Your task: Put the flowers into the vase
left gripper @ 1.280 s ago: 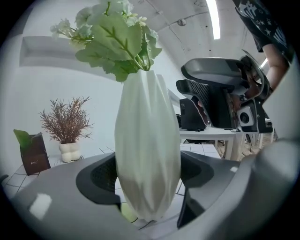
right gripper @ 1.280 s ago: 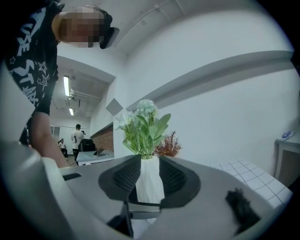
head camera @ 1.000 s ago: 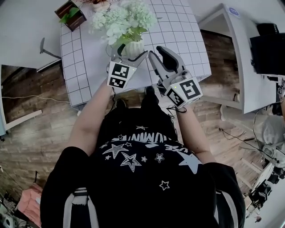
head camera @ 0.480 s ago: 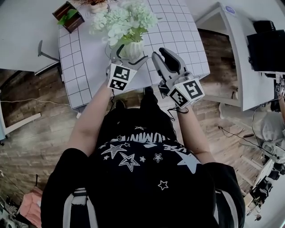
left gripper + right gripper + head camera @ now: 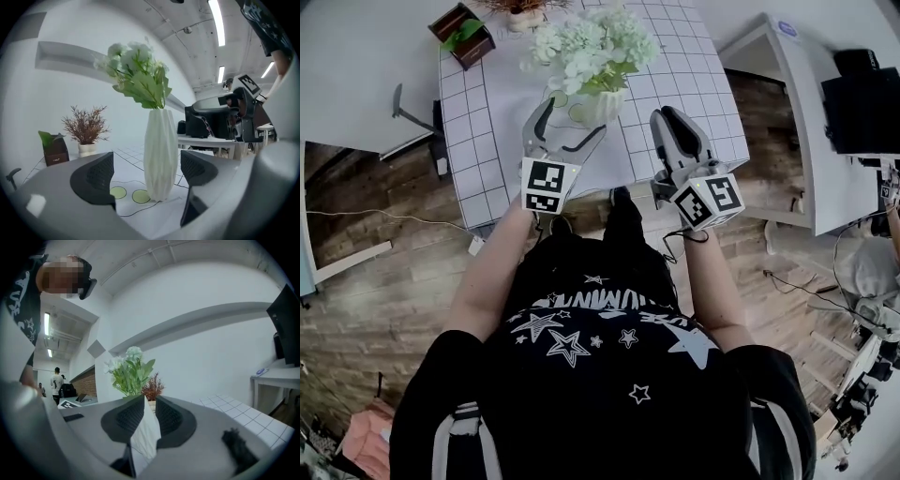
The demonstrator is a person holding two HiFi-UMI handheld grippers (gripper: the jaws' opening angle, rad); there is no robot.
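flowers (image 5: 138, 75): white blooms, green leaves, stems in vase | vase (image 5: 161, 154): tall, white, faceted, upright on gridded tabletop (image 5: 487, 141)

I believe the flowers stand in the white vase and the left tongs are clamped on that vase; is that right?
Not quite: the left tongs are open, having just been opening, and grip nothing; the white vase stands free ahead of them, as the left gripper view shows. The flowers do stand in it.
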